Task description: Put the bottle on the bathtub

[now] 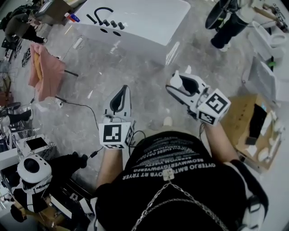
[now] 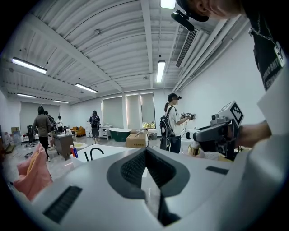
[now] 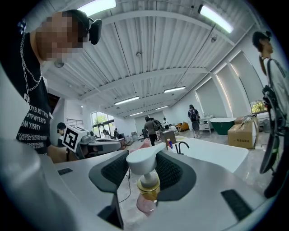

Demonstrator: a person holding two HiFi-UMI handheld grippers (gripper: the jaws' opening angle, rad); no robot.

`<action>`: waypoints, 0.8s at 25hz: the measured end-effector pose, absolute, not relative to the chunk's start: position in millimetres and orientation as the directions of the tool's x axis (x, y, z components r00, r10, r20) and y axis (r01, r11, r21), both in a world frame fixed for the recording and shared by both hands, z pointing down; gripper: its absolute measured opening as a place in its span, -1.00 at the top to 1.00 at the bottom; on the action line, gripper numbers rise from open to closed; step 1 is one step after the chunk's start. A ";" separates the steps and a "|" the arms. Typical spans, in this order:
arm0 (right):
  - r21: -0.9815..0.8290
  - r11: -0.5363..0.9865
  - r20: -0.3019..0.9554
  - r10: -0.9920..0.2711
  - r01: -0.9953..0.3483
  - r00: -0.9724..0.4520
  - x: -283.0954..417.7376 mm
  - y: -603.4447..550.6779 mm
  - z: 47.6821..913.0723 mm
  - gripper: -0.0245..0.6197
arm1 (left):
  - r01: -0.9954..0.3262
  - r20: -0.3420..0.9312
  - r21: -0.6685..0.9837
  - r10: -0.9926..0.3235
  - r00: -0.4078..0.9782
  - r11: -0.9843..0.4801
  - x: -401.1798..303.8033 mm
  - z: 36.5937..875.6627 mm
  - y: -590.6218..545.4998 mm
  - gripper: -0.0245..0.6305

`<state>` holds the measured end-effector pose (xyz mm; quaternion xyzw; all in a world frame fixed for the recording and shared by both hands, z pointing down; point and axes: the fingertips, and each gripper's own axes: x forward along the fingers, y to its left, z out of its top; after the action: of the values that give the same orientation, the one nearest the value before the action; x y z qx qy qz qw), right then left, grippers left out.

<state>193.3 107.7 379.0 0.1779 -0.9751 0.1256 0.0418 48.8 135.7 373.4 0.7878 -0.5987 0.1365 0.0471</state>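
Note:
The bottle (image 3: 146, 180) has a white pump head, a gold collar and a pink body. It stands upright between the pads of my right gripper (image 3: 144, 168), which is shut on it. In the head view the right gripper (image 1: 180, 85) carries the bottle (image 1: 176, 80) above the marble floor, short of the white bathtub (image 1: 149, 20). A black faucet (image 1: 101, 11) stands on the tub's near-left rim. My left gripper (image 1: 124, 88) hangs to the left, fingertips together and holding nothing. In the left gripper view the gripper (image 2: 145, 151) points toward the bathtub (image 2: 97, 153).
A pink cloth (image 1: 43, 70) hangs at the left. A black cable (image 1: 76, 104) runs across the floor. A cardboard box (image 1: 253, 126) with small items sits at the right. A person (image 1: 226, 27) stands by the tub's far right. Other people stand further off.

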 end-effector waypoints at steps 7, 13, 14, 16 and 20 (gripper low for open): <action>-0.257 0.896 0.121 -0.342 -0.362 -0.932 185.0 87.5 382.7 0.36 | -0.961 0.278 -0.091 -0.933 0.228 -0.262 35.2 374.5 126.6 0.92; -0.263 0.888 0.130 -0.354 -0.377 -0.926 171.1 75.3 386.1 0.36 | -0.964 0.301 -0.069 -0.927 0.225 -0.256 13.3 385.1 118.7 0.92; -0.267 0.885 0.133 -0.357 -0.381 -0.924 167.3 73.5 386.2 0.36 | -0.962 0.301 -0.068 -0.925 0.233 -0.264 10.2 386.2 114.7 0.92; -0.260 0.885 0.135 -0.361 -0.385 -0.923 155.9 70.9 385.1 0.36 | -0.956 0.300 -0.069 -0.920 0.254 -0.286 5.1 386.5 104.7 0.92; -0.251 0.880 0.142 -0.378 -0.403 -0.915 131.8 63.7 386.5 0.36 | -0.938 0.297 -0.085 -0.907 0.298 -0.336 -6.4 381.9 82.0 0.92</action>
<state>131.8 63.7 386.5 0.2014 -0.9686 0.1389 0.0445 -6.4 82.0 381.9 0.8040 -0.5737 0.1474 0.0523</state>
